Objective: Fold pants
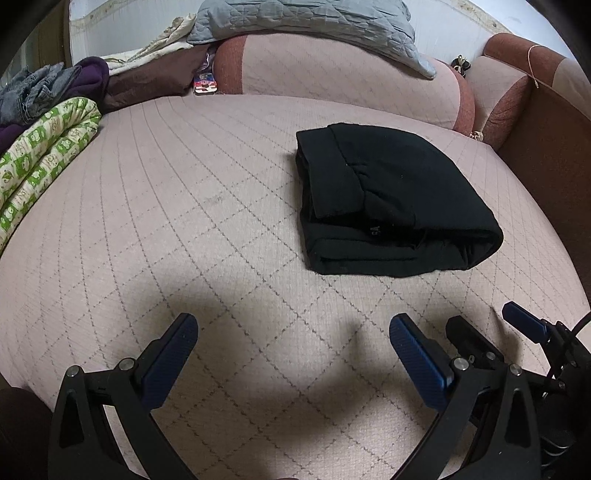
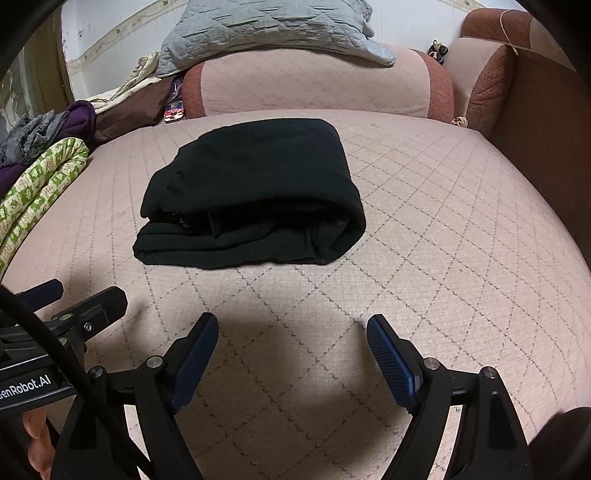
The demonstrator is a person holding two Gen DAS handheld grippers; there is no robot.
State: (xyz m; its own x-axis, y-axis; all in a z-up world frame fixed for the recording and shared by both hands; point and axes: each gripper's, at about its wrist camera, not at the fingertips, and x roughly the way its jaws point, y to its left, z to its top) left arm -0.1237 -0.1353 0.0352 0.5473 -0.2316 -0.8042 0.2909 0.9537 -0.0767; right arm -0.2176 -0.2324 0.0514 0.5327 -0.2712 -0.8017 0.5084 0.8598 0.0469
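Observation:
Black pants (image 1: 391,199) lie folded into a compact bundle on the pink quilted sofa seat (image 1: 184,221). They also show in the right wrist view (image 2: 255,192), ahead and a little left. My left gripper (image 1: 293,325) is open and empty, hovering over the seat well short of the pants. My right gripper (image 2: 291,325) is open and empty, also short of the pants. The right gripper's fingers (image 1: 524,325) show at the lower right of the left wrist view. The left gripper's fingers (image 2: 99,302) show at the left of the right wrist view.
A green patterned blanket (image 1: 40,162), purple cloth (image 1: 92,77) and denim (image 1: 33,92) pile at the left. A grey quilted pillow (image 1: 306,22) rests on the backrest (image 1: 332,74). The brown armrest (image 1: 546,147) bounds the right side.

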